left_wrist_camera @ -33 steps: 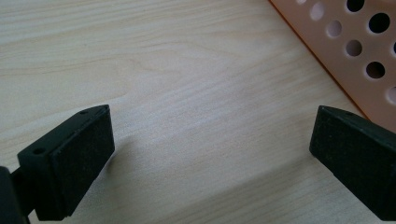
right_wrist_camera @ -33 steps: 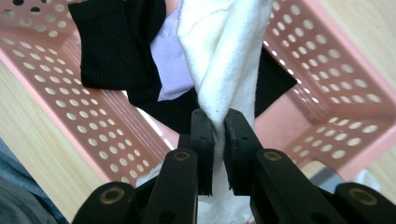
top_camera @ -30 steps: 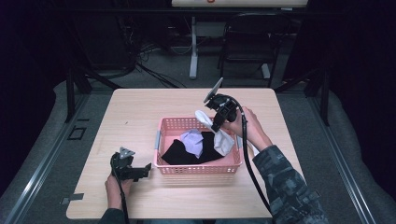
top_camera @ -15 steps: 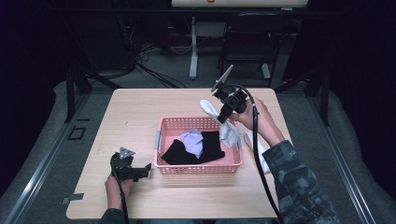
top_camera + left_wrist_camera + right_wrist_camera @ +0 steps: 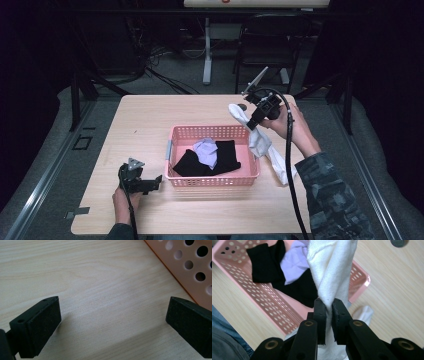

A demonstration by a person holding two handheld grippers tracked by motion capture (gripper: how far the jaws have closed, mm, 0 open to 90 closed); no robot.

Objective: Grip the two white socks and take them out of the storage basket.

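The right gripper [image 5: 251,121] is up in the air, just past the far right corner of the pink basket [image 5: 214,179]. Its jaws are pinched tight on a white sock [image 5: 262,142]. In the right gripper view the sock [image 5: 332,272] is squeezed between the two jaws [image 5: 327,305], w/ cloth sticking out above & below.

The sock is long & thin. It hangs slanted: one end sticks up and toward the far-left, above the jaws. The other end droops down toward the person, on the right side outside the basket. That low end looks like it touches the desk [image 5: 150,120] by the sleeve, but I can't tell for sure.

What could go wrong, I think:
- The jaws hold the sock near its middle, so it's bunched & twisted. It may land in a lump, not flat.
- The low end drags by the basket's right wall. If the hand moves fast it could catch the rim & tug the basket.
- If the grip is only on a fold, the sock could slip out.

Inside the basket are a black cloth [image 5: 225,156] & a pale purple cloth [image 5: 206,150].

The left gripper [image 5: 152,182] rests low by the basket's near left corner. Its jaws [image 5: 113,322] are spread wide, nothing between them, just bare desk.
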